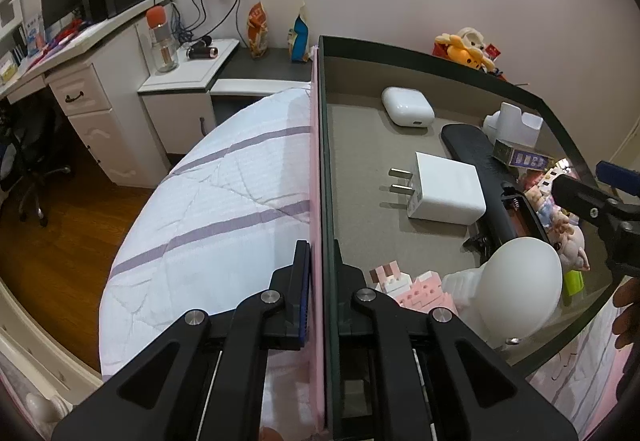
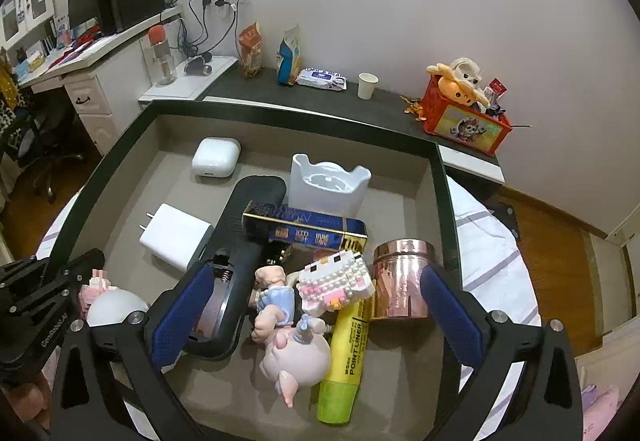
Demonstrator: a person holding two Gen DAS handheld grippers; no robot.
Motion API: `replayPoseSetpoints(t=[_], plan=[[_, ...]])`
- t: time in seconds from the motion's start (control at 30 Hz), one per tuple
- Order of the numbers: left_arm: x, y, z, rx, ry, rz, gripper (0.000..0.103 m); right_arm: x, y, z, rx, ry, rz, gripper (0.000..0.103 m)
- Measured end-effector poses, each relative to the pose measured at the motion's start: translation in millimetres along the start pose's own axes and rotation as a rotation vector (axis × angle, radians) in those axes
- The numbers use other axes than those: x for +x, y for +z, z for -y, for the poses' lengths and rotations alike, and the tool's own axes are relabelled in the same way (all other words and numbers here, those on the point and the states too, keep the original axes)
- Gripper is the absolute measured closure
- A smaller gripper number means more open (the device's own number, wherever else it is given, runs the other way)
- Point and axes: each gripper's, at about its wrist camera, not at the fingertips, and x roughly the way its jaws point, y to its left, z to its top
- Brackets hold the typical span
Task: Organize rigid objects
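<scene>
A dark-rimmed box [image 2: 442, 177] with a grey floor sits on the bed and holds several small objects. My left gripper [image 1: 322, 253] is shut on the box's left wall [image 1: 320, 145]. My right gripper [image 2: 316, 305] is open and empty, hovering over the box's near end above a pink pig figure [image 2: 292, 353], a yellow marker [image 2: 346, 357] and a pink brick toy [image 2: 336, 279]. A copper jar [image 2: 400, 281] stands by the right finger. A white charger [image 2: 174, 241], white earbud case [image 2: 214, 157], black remote [image 2: 240, 241], blue card box [image 2: 308, 227], white holder [image 2: 328, 185] and white bulb [image 1: 520, 289] also lie inside.
The box rests on a white and purple quilt [image 1: 208, 193]. Behind it a dark shelf [image 2: 320, 97] holds snack bags, wipes, a paper cup [image 2: 367, 85] and a red toy crate [image 2: 466, 117]. A white desk [image 1: 88, 89] with monitors stands left.
</scene>
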Motion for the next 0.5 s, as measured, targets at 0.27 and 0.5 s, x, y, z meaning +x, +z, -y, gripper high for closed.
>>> replayPoseSetpoints(t=[0.27,0.5], plan=[[-8,3,4,0.023,0.033,0.009,0.073,-26,-13,13,0.039,0.027,0.04,0.0],[-41,6,2,0.028,0.089,0.07,0.0,-50,-41,28,0.093,0.051,0.058,0.0]])
